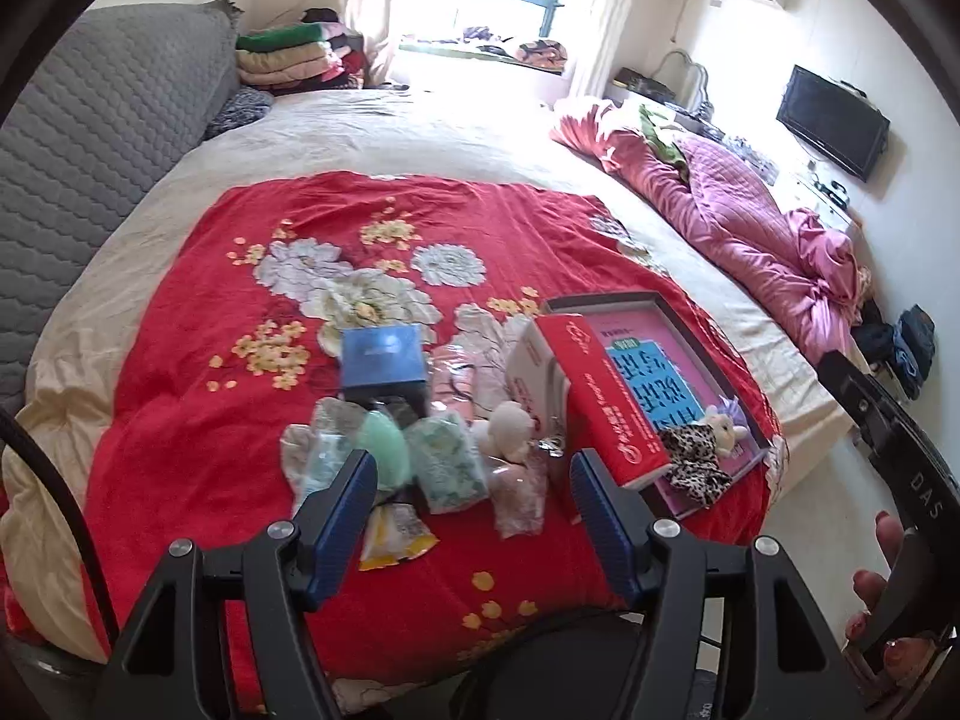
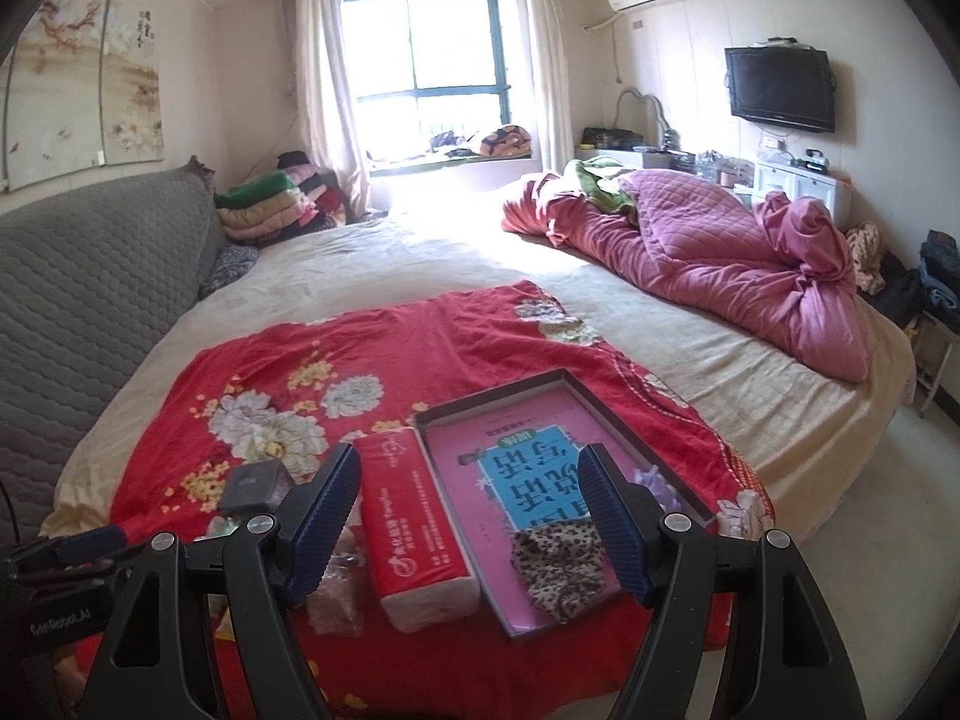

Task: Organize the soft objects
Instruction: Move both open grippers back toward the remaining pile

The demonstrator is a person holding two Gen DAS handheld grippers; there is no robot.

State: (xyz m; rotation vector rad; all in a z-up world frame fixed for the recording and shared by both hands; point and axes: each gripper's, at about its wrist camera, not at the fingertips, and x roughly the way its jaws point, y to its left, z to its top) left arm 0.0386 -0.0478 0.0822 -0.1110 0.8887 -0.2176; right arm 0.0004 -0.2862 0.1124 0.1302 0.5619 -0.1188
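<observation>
Red floral cloth (image 1: 198, 360) on the bed is carrying the soft packets (image 1: 447, 459) beside the tray (image 2: 636, 420). I am hovering both hand-held grippers, left (image 1: 471, 480) and right (image 2: 471, 477), spread and empty; next comes closing on one packet.

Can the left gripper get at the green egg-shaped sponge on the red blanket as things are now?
Probably yes. The left gripper has its jaws open and empty, and the green sponge lies just ahead by the left jaw, uncovered on top, though packets crowd both sides.
</observation>
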